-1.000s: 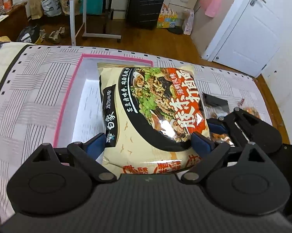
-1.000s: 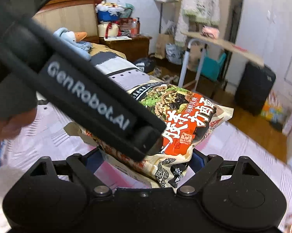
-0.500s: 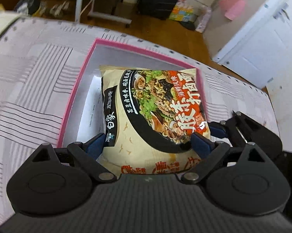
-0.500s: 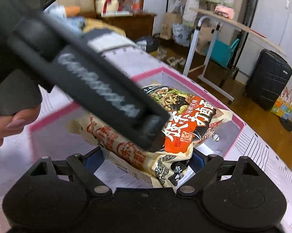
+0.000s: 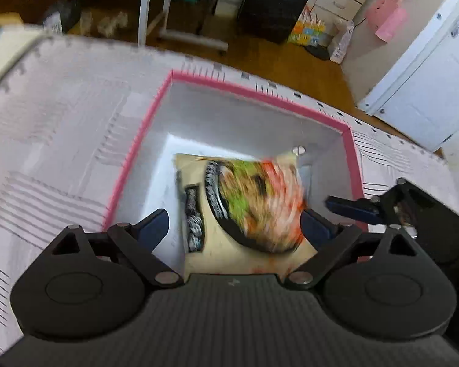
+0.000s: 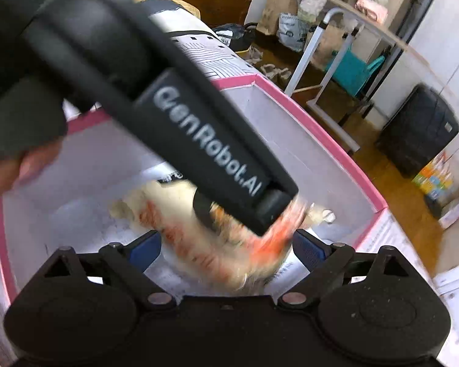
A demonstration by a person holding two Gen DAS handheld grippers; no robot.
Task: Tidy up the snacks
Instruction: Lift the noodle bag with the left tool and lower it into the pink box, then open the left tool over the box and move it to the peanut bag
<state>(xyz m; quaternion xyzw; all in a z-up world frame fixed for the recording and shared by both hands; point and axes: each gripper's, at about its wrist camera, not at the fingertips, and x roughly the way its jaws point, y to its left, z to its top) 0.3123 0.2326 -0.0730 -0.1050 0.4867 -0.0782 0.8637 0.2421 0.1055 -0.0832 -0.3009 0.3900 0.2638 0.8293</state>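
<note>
A cream instant-noodle packet (image 5: 247,205) with a food picture is blurred and lies low inside a white box with a pink rim (image 5: 260,91). My left gripper (image 5: 235,226) is open above the box, its fingers apart on either side of the packet and not touching it. My right gripper (image 6: 226,249) is open too, with the blurred packet (image 6: 199,244) below it. The left gripper's black body (image 6: 168,116) crosses the right wrist view and hides part of the packet. The right gripper's fingers (image 5: 351,208) show at the box's right rim.
The box sits on a bed with a white and grey patterned cover (image 5: 61,137). Beyond the bed are a wooden floor, a black suitcase (image 5: 275,3), a white rolling table frame (image 5: 156,9) and a white door (image 5: 428,70).
Both grippers have let go of the noodle packet, and it has dropped into the box. Both grippers have risen above the box, so more of its rim shows.
</note>
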